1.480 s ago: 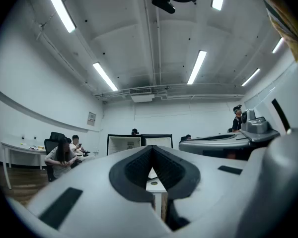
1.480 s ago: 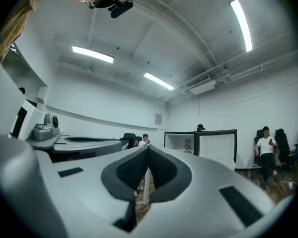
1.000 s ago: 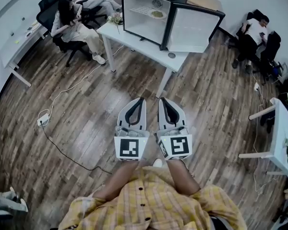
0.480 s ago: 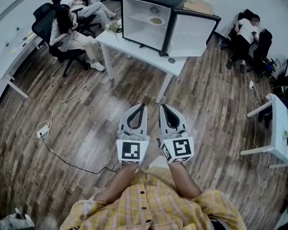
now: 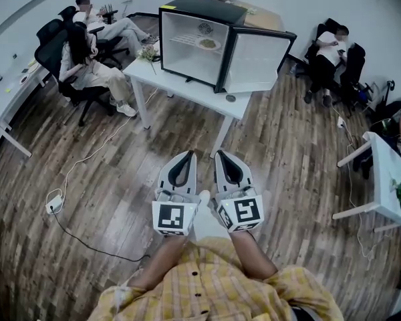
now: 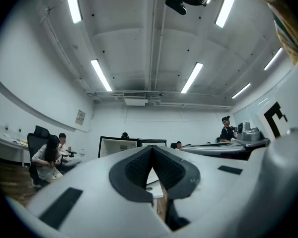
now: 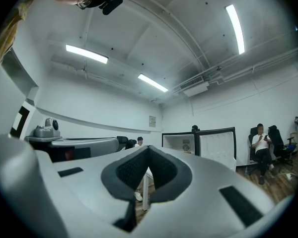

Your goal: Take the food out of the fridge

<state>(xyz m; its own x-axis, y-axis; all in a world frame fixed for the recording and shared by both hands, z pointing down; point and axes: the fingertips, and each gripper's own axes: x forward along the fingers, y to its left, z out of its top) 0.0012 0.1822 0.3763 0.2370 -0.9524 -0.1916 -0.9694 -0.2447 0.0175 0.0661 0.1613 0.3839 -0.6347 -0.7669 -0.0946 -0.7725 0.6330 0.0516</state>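
The left gripper (image 6: 152, 148) has its jaws closed, tips meeting, with nothing between the ribbed dark pads (image 6: 135, 171). Straight ahead past the tips stands the fridge (image 6: 118, 146), its door open and its white interior facing the gripper. Through the gap below the tips a strip of white table (image 6: 155, 187) is visible. Seated persons (image 6: 49, 155) are ahead to the left. The right gripper (image 6: 223, 150) lies alongside on the right. Ceiling light strips (image 6: 100, 74) run overhead.

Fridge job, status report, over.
Left gripper and right gripper shut, empty. Fridge on table, door open, food plate on shelf, untouched. Floor ahead unobstructed.
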